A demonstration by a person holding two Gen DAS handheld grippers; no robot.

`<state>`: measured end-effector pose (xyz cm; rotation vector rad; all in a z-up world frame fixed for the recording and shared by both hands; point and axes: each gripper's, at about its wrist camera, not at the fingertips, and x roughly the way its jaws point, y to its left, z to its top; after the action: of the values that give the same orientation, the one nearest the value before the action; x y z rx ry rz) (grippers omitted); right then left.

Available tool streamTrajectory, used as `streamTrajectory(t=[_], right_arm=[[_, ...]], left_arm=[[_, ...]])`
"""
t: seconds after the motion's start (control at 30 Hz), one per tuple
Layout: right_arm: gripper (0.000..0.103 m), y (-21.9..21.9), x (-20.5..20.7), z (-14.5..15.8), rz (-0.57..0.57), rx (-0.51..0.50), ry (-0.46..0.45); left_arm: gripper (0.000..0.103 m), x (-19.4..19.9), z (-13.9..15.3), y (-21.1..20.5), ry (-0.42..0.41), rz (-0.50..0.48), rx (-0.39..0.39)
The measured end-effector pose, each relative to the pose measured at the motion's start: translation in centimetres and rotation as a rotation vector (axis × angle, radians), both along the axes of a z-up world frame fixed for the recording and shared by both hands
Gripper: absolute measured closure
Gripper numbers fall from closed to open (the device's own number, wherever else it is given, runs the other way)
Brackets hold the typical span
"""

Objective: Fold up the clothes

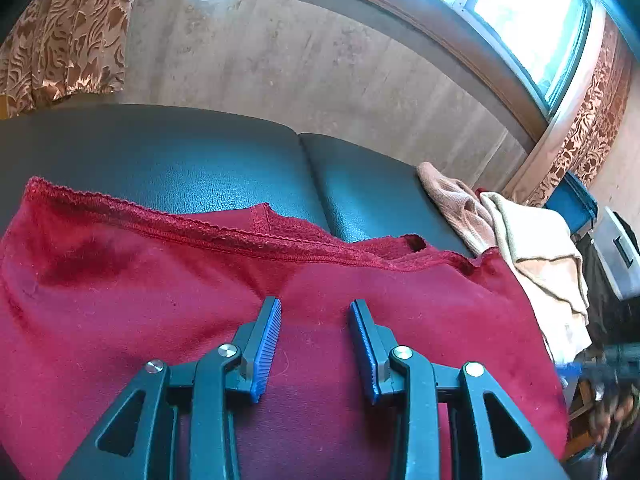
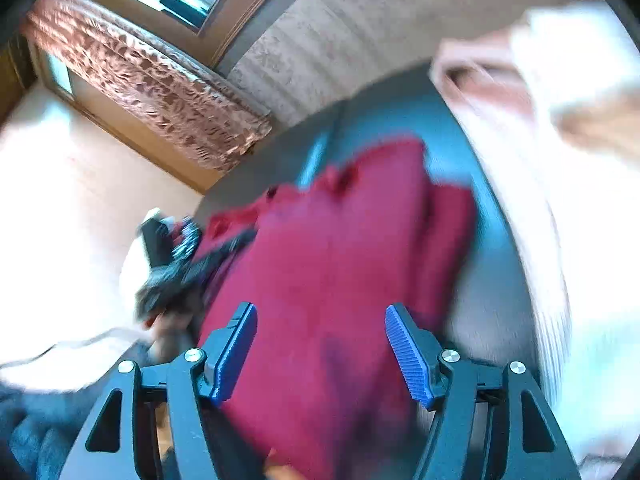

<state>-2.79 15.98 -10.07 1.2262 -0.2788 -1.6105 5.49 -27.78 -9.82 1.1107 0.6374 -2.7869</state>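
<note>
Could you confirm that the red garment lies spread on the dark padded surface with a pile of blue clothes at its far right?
Not quite: in the left wrist view the pile beside the red garment on the dark padded surface is cream and pink, not blue.

Motion blur smears the whole right wrist view: the red garment [image 2: 332, 264] loses its hem detail, and the pale clothes [image 2: 560, 128] at right dissolve into streaks. The left wrist view cuts the garment off at its lower and left edges. At its right edge, the right gripper [image 1: 600, 368] is a blurred shape.
</note>
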Motion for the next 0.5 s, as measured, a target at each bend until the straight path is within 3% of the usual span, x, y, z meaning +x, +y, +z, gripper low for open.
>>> streamTrajectory(t=[0.13,0.33,0.5], right_arm=[[0.027,2.7,4.0,-1.1,0.08,-0.031,-0.023],[0.023,1.8,5.0,-1.8,0.121,-0.081,0.013],[0.018,0.2,4.0,-1.1,0.213,-0.125,-0.001]], left_arm=[[0.068,-0.2,1.5,2.0,-0.039,-0.018,-0.084],[0.067,-0.9,4.4,10.5,0.035,-0.291,-0.141],[0.067,-3.0,3.3,15.4,-0.002,-0.445,-0.181]])
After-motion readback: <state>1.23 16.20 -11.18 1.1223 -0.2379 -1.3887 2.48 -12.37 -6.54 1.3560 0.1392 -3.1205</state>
